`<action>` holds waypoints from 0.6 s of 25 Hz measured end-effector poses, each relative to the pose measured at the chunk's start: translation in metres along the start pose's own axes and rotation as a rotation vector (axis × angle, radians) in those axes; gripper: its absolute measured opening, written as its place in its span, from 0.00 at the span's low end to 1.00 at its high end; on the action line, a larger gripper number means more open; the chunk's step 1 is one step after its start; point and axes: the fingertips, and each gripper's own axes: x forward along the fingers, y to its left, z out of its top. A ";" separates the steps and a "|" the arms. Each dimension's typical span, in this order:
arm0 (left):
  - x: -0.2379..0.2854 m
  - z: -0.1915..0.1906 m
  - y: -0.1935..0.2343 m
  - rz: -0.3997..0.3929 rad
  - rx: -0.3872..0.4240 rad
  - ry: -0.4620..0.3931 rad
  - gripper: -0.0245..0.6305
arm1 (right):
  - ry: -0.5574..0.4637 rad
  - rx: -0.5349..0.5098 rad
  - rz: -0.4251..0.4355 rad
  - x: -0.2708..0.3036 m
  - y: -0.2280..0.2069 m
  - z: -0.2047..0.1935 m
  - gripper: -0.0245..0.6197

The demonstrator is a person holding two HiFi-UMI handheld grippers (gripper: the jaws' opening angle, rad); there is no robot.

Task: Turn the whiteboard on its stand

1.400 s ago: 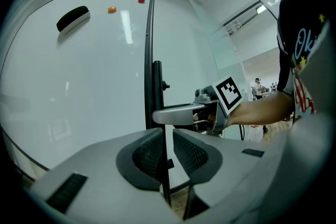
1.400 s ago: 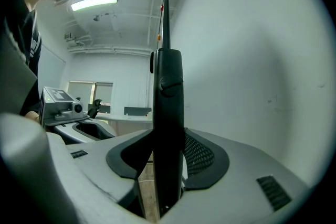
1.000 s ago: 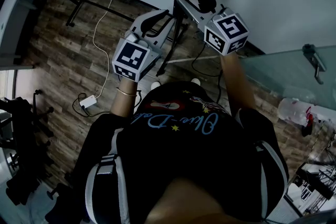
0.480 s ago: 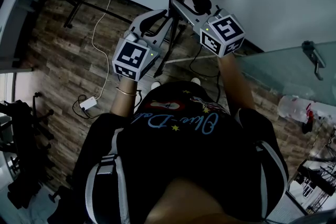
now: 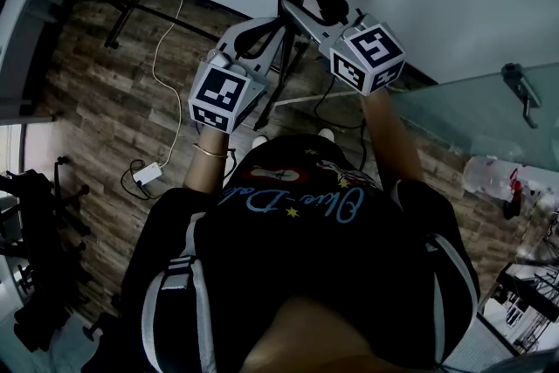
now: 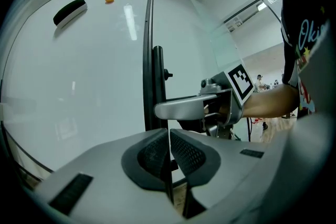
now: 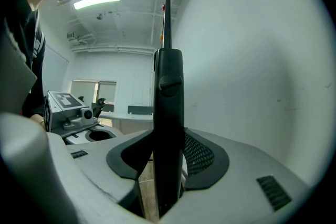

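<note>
**Jaws: right gripper (image 7: 169,157) clamps post (image 7: 168,107), left gripper (image 6: 169,152) closed**

Whiteboard (image 6: 79,76) stands upright, its dark edge just beside the black post. The right jaws squeeze that post from both sides. The left pads press together, with only a dark slit between them. An eraser (image 6: 70,12) and small magnets (image 6: 109,0) cling near the board's top.

Wood-plank floor (image 5: 96,100); white cable (image 5: 158,57), white adapter (image 5: 147,173), black metal legs (image 5: 125,17) on it.

Both forearms reach up toward the upper centre of the head view. The left gripper (image 6: 169,139) has its jaws pressed together. The right gripper (image 7: 168,144) is clamped on the black stand post (image 7: 168,86).
</note>
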 end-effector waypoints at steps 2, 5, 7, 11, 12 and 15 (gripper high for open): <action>-0.001 0.000 0.000 0.002 -0.006 -0.001 0.10 | 0.002 -0.002 0.002 0.000 0.003 0.000 0.33; -0.003 -0.001 0.002 0.007 -0.014 -0.004 0.10 | 0.004 -0.004 0.003 0.001 0.008 0.000 0.33; -0.005 -0.001 0.004 0.012 0.000 0.002 0.10 | 0.004 -0.005 0.003 0.003 0.011 0.001 0.33; -0.005 -0.004 0.004 0.004 0.003 0.011 0.10 | 0.009 -0.007 0.004 0.003 0.016 0.001 0.33; -0.006 -0.005 0.005 0.003 0.000 0.012 0.10 | 0.010 -0.007 0.004 0.004 0.017 0.000 0.33; -0.009 -0.007 0.008 -0.002 0.004 0.015 0.10 | 0.009 -0.006 0.001 0.008 0.021 0.000 0.33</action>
